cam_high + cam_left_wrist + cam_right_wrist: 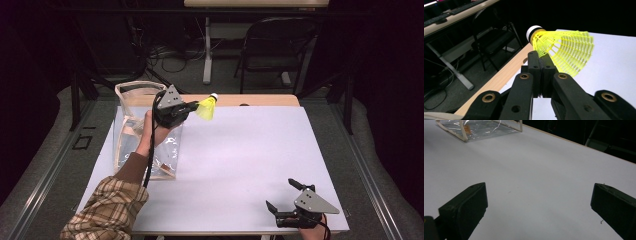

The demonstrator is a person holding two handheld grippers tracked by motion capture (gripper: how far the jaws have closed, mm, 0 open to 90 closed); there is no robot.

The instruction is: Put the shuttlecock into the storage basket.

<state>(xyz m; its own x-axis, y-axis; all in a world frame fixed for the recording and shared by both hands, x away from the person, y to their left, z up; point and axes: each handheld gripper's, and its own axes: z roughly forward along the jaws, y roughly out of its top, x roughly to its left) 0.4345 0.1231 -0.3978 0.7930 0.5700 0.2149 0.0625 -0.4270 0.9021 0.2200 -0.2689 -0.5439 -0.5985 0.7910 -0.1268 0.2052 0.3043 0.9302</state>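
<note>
Shuttlecock (208,107) pinched by the edge of its yellow skirt in the left claw (192,105), lifted above the far edge of the table (240,165). Long axis tilted, white cork nose up and away toward the far side, flared skirt opening down toward the white tabletop. Skirt of yellow plastic mesh, ribbed and latticed, cone-shaped; nose rounded, white with a dark band at the collar. Left claw clenched tight on the skirt rim, black pads pressed together around it. Clear plastic pouch (131,131) with cream trim standing just beside the left hand, glossy and crinkled. Right claw (283,195) resting low at the near right corner, well apart from the shuttlecock, released, jaws spread wide over bare white surface.
</note>
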